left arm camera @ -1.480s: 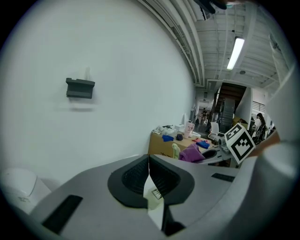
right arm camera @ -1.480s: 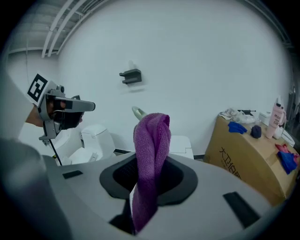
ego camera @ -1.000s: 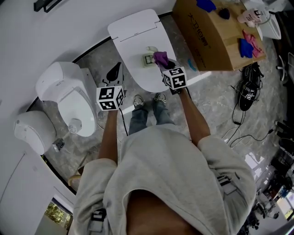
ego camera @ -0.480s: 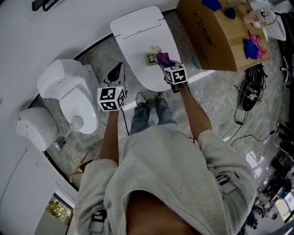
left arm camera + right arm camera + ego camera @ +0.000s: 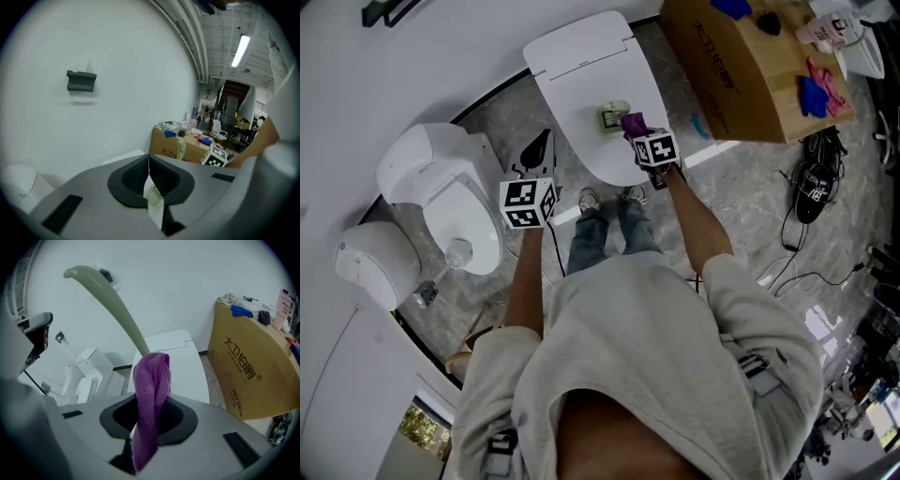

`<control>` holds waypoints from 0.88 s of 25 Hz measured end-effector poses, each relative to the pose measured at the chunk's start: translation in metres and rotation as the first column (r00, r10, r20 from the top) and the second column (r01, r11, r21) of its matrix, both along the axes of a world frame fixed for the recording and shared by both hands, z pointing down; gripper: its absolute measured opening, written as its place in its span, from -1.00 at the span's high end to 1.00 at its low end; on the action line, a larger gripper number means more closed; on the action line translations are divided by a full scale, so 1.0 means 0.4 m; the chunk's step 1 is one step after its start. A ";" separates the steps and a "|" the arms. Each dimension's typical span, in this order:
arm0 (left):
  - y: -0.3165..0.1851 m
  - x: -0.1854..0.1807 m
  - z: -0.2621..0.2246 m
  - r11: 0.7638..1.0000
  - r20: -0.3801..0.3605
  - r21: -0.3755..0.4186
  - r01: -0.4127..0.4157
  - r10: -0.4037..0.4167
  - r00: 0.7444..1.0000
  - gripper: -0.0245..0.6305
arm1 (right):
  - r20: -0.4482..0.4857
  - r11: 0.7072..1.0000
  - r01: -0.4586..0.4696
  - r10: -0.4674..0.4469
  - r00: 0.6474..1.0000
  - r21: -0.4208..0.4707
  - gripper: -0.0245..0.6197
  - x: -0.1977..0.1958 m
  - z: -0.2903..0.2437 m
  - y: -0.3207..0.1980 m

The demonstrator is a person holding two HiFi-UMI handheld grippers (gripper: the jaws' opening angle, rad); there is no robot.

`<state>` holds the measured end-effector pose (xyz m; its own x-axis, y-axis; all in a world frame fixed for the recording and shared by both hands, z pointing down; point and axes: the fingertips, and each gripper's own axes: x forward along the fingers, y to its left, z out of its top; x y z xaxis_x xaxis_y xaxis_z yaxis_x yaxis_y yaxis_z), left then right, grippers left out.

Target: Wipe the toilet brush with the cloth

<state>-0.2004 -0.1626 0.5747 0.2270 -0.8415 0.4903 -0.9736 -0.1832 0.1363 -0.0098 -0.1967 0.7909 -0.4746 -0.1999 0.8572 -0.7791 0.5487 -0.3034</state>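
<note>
The toilet brush (image 5: 615, 115) is standing on the closed toilet lid (image 5: 581, 66), near its front edge. The right gripper (image 5: 150, 416) is pinching the purple cloth (image 5: 151, 380), holding it just beside the brush's green handle. The left gripper (image 5: 149, 171) is hovering off the lid's left edge, jaws pressed together.

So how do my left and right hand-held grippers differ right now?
The right hand-held gripper is shut on the purple cloth; the left hand-held gripper has its jaws together, with no cloth or brush in them. The right one is over the closed toilet lid, beside the green brush; the left one is off to the side, over the floor. Both are shut.
</note>
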 end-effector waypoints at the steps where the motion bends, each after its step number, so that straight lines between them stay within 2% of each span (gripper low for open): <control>1: 0.000 0.002 -0.001 1.000 -0.001 0.001 -0.002 0.002 1.000 0.86 | -0.003 1.000 -0.001 0.001 1.000 -0.008 0.60 0.004 0.005 0.009; 5: -0.003 0.016 -0.008 1.000 -0.008 0.010 -0.010 0.010 1.000 0.86 | -0.020 0.999 -0.021 0.020 1.000 -0.034 0.60 0.047 0.017 0.055; 7: -0.004 0.020 -0.011 1.000 -0.011 0.014 -0.015 0.015 1.000 0.86 | -0.012 0.999 -0.042 0.041 0.999 -0.019 0.60 0.066 0.008 0.065; 10: -0.002 0.030 -0.013 1.000 -0.015 0.019 -0.021 0.021 1.000 0.86 | 0.046 0.996 -0.075 0.073 0.996 0.042 0.60 0.080 -0.028 0.056; 13: 0.002 0.045 -0.012 0.999 -0.022 0.021 -0.027 0.027 0.999 0.86 | 0.102 0.984 -0.098 0.083 0.991 0.146 0.61 0.082 -0.116 0.028; 18: 0.002 0.070 -0.018 0.999 -0.040 0.029 -0.034 0.035 0.999 0.86 | 0.199 0.932 -0.130 0.064 0.978 0.340 0.60 0.061 -0.326 -0.032; 22: 0.006 0.084 -0.019 0.999 -0.041 0.034 -0.041 0.043 0.998 0.86 | 0.255 0.879 -0.116 -0.006 0.967 0.462 0.60 0.021 -0.486 -0.050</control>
<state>-0.1668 -0.1601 0.5669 0.2822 -0.8462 0.4520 -0.9585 -0.2289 0.1699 -0.0015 -0.2167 0.5964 -0.6301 -0.5814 0.5147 -0.7483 0.6316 -0.2026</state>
